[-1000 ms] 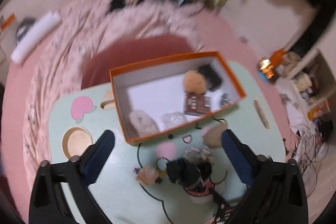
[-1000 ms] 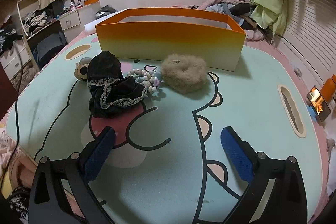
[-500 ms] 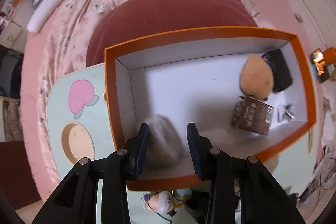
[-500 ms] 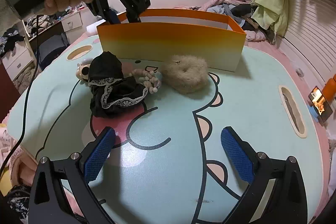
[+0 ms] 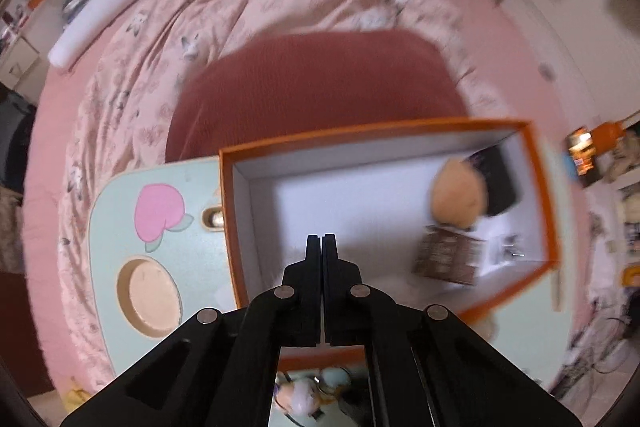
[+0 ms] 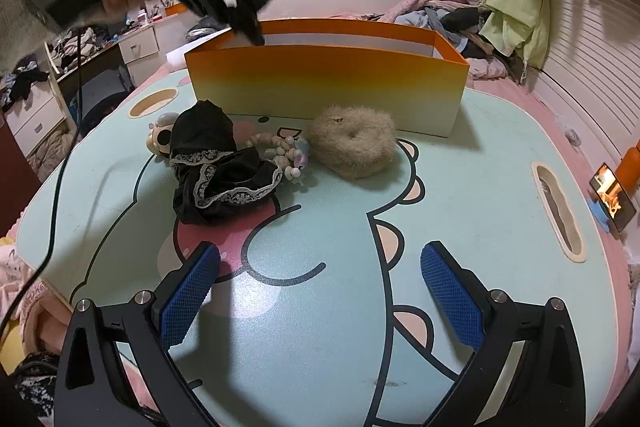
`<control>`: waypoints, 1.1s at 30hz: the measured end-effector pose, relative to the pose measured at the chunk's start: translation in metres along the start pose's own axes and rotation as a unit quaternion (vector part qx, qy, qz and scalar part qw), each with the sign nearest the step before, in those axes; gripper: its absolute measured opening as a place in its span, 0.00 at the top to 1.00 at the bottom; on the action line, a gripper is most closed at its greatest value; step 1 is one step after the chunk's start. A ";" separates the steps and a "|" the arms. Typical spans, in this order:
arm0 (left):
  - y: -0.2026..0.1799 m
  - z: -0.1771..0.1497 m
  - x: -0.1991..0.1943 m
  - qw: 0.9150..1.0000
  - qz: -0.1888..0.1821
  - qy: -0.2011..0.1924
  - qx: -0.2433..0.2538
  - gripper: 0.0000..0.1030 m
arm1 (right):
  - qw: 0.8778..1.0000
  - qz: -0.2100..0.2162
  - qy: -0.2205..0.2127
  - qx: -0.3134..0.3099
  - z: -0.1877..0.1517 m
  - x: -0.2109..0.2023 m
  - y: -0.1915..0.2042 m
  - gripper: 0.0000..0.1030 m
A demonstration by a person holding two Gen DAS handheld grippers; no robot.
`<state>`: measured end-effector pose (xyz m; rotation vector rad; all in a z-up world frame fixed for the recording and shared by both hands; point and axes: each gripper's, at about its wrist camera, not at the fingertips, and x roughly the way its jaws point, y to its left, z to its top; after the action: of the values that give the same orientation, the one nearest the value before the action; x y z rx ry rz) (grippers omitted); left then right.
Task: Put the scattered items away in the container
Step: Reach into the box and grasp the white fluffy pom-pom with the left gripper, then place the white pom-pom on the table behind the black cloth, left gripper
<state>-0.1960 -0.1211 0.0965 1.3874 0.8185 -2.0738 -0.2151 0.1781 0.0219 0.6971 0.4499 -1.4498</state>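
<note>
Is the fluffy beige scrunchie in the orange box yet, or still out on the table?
Out. The fluffy beige scrunchie lies on the table just in front of the orange box, beside the bead bracelet.

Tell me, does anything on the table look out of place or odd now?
Yes. Four items lie outside the orange box, on the table: a black lace cloth, a bead bracelet, a beige fluffy scrunchie and a small figure. Nothing looks spilled or damaged.
</note>
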 end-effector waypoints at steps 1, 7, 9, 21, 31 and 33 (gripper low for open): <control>0.000 -0.001 -0.010 1.000 -0.014 -0.009 0.001 0.99 | 1.000 0.000 0.000 0.000 0.000 0.000 0.000 0.03; -0.006 -0.037 -0.053 0.995 -0.085 -0.047 0.034 0.99 | 1.000 0.000 0.000 0.000 0.000 0.000 0.000 0.03; -0.008 -0.056 -0.052 0.994 -0.090 -0.047 0.046 0.99 | 1.000 -0.001 0.000 0.000 0.000 0.000 0.000 0.03; -0.003 -0.132 -0.051 0.985 -0.046 -0.156 0.048 0.29 | 1.000 -0.003 0.002 -0.002 -0.001 0.000 0.000 0.03; 0.004 -0.238 -0.016 0.970 0.028 -0.239 0.038 0.09 | 1.000 -0.007 0.004 -0.003 0.000 0.001 0.000 0.03; 0.004 -0.243 -0.003 0.970 0.039 -0.237 0.030 0.09 | 1.000 -0.008 0.004 -0.003 0.000 0.001 0.000 0.03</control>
<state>-0.0403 0.0518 0.0266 0.8727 0.4943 -2.2483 -0.2151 0.1776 0.0210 0.6960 0.4673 -1.4594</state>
